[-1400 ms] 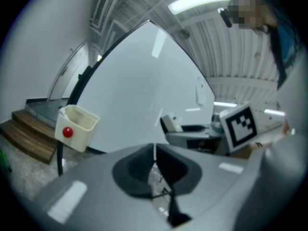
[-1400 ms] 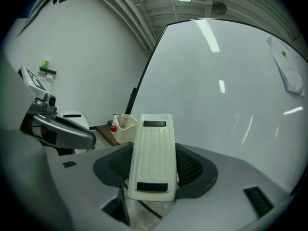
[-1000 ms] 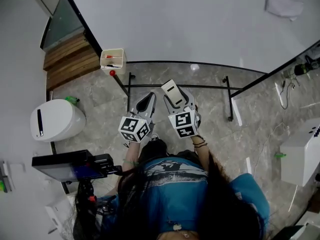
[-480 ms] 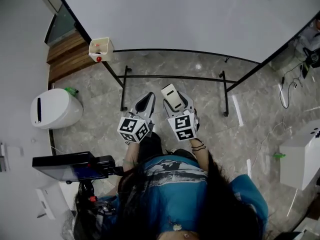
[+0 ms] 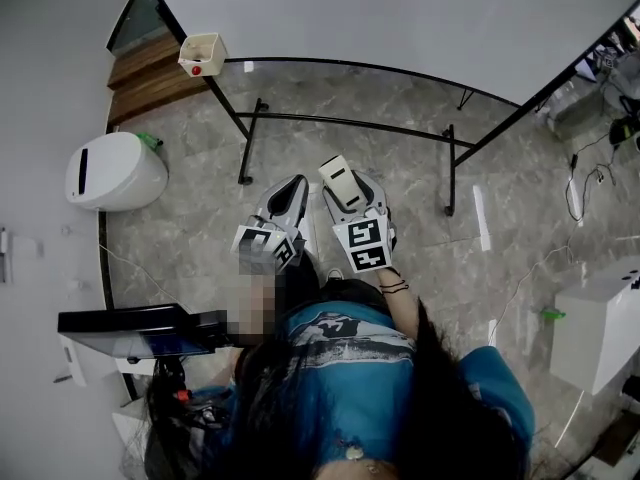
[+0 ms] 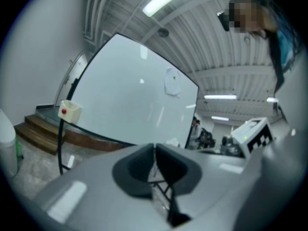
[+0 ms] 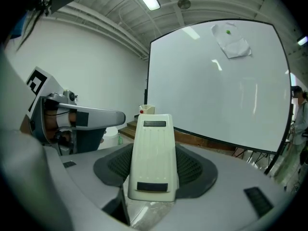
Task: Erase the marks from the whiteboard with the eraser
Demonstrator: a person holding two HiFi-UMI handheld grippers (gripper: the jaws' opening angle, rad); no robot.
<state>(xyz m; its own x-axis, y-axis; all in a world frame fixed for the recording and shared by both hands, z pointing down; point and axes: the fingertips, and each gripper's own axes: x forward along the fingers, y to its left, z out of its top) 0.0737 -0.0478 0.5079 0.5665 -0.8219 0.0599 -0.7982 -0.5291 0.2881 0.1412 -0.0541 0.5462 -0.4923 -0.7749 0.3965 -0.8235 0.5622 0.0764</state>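
Note:
A large whiteboard (image 5: 400, 8) on a black wheeled stand fills the top of the head view; I see no marks on it here. It also shows in the right gripper view (image 7: 216, 81) and the left gripper view (image 6: 130, 90). My right gripper (image 5: 345, 190) is shut on a cream eraser (image 7: 153, 155), which sticks out between its jaws, also seen from above (image 5: 341, 182). My left gripper (image 5: 288, 196) is held beside it, jaws closed together with nothing between them (image 6: 154, 160). Both are held low, well short of the board.
A small cream holder (image 5: 201, 54) with a red item hangs at the board's left edge. A crumpled white sheet (image 7: 232, 40) is stuck high on the board. A white bin (image 5: 112, 171) stands left, wooden steps (image 5: 150, 73) behind it, a white box (image 5: 600, 318) right.
The head view has tilted, so the whiteboard and its stand have slid upward in the picture. Both grippers stay side by side, the right still holding the eraser.

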